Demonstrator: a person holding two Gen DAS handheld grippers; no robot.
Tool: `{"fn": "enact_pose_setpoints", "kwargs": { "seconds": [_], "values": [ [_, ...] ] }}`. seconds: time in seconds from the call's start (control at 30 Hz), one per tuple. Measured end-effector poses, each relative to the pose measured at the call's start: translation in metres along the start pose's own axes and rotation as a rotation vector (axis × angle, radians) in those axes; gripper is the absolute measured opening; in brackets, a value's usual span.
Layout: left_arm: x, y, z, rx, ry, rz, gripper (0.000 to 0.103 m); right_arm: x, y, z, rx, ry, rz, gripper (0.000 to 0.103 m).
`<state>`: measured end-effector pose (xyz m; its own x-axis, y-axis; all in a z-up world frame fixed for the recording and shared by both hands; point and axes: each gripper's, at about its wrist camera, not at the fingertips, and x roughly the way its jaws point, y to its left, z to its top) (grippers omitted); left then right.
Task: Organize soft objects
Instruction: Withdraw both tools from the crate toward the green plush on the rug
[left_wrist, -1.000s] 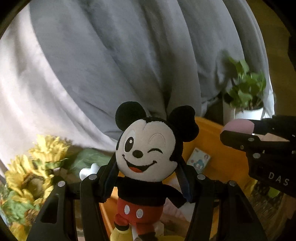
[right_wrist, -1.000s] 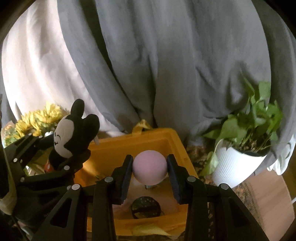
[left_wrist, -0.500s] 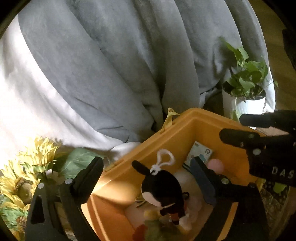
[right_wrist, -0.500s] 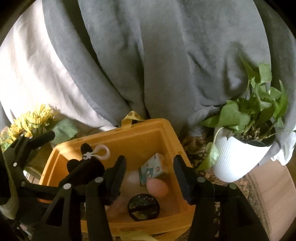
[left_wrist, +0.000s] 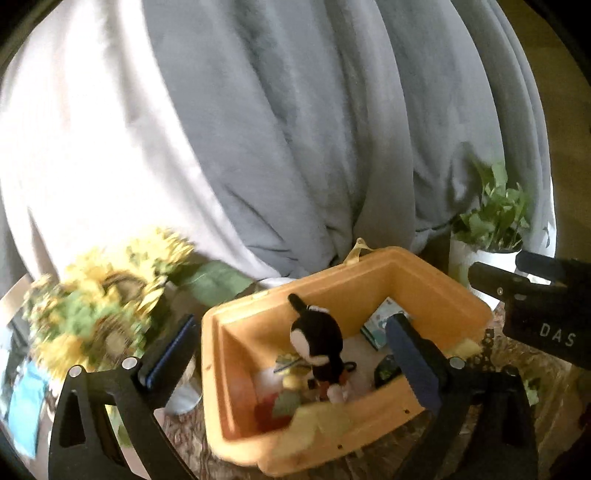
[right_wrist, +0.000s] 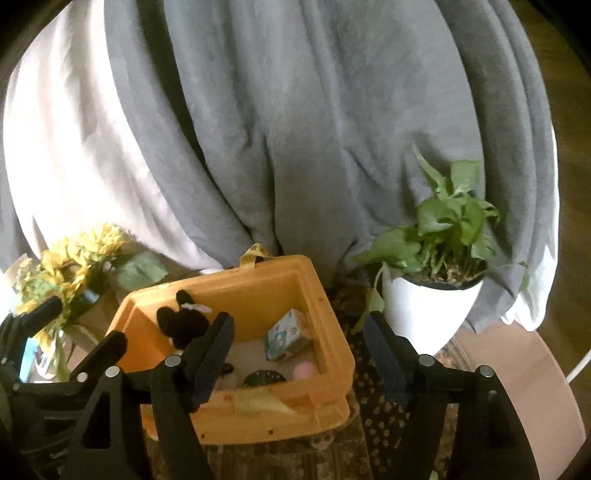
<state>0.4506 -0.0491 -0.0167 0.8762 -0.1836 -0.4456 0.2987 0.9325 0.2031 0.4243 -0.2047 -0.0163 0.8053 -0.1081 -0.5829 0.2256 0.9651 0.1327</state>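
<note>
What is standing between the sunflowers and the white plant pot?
In both wrist views, the orange bin stands between the sunflowers and the white plant pot. The mouse plush lies inside it.

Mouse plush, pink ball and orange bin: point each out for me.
mouse plush (left_wrist: 319, 341), left wrist view, on its black back.
pink ball (right_wrist: 305, 370), right wrist view, on its top.
orange bin (right_wrist: 280, 286), right wrist view, on its far wall.

Patterned dark cloth surface (right_wrist: 373, 391) across lower frame, orange bin (right_wrist: 332, 354) at centre, white plant pot (right_wrist: 417, 314) at right, sunflower vase (right_wrist: 55, 354) at left
</note>
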Motion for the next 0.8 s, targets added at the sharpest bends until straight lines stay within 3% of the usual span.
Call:
{"fn": "enact_pose_setpoints", "kwargs": {
  "seconds": [0.47, 0.8],
  "values": [
    [-0.074, -0.026, -0.04, -0.117, 0.053, 0.034, 0.103, -0.061, -0.036, -0.039, 0.021, 0.009, -0.003, 0.082],
    [-0.099, -0.063, -0.078, -0.128, 0.124, 0.031, 0.103, -0.077, -0.072, -0.082, 0.03, 0.096, -0.012, 0.082]
  ]
}}
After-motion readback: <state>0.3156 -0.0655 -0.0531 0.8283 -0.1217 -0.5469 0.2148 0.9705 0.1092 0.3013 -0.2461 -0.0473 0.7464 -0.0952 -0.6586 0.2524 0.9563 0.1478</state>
